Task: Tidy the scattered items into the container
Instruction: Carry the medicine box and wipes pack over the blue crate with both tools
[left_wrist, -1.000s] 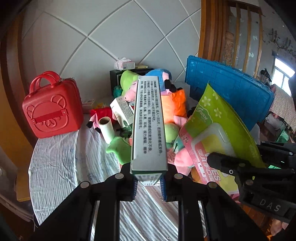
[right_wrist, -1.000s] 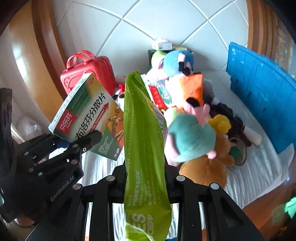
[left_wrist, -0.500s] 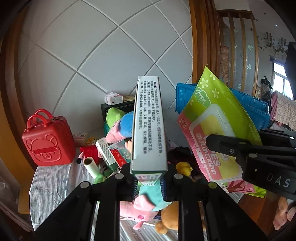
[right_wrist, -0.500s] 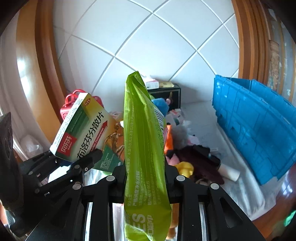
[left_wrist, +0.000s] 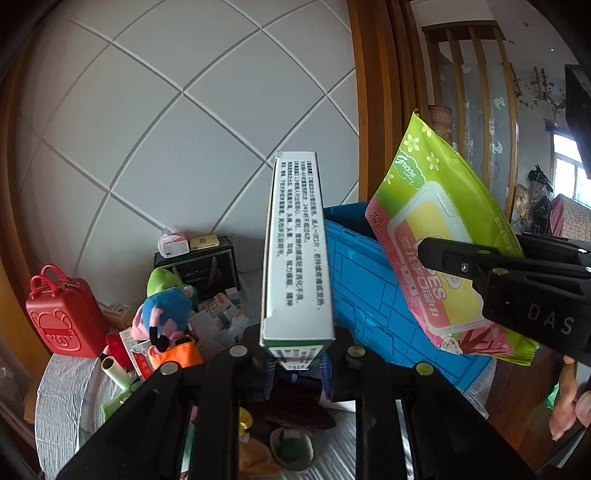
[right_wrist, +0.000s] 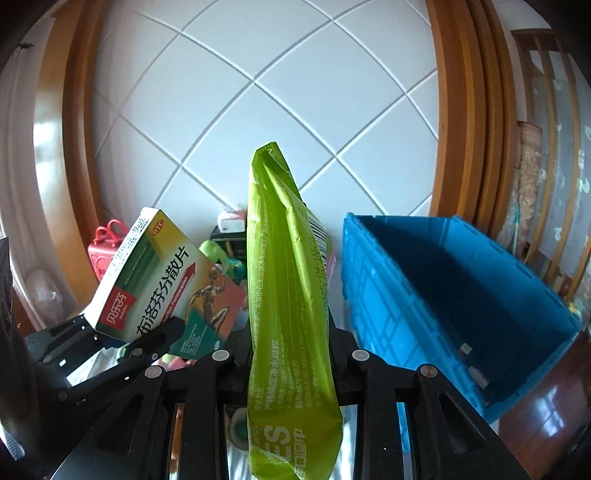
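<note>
My left gripper is shut on a green-and-white medicine box that stands upright between its fingers; the same medicine box shows at the left of the right wrist view. My right gripper is shut on a green wet-wipes pack, also seen as the wet-wipes pack at the right of the left wrist view. Both items hang in the air beside the blue crate, whose open inside looks empty. The blue crate lies just behind the box.
A heap of plush toys, small boxes and a paper roll lies on the striped cloth. A red toy case stands at the far left, a black box at the tiled wall. A hand shows lower right.
Both grippers have risen and swung right with their loads. The toy heap has dropped low and left in view, and the blue crate's open inside has come into sight.
</note>
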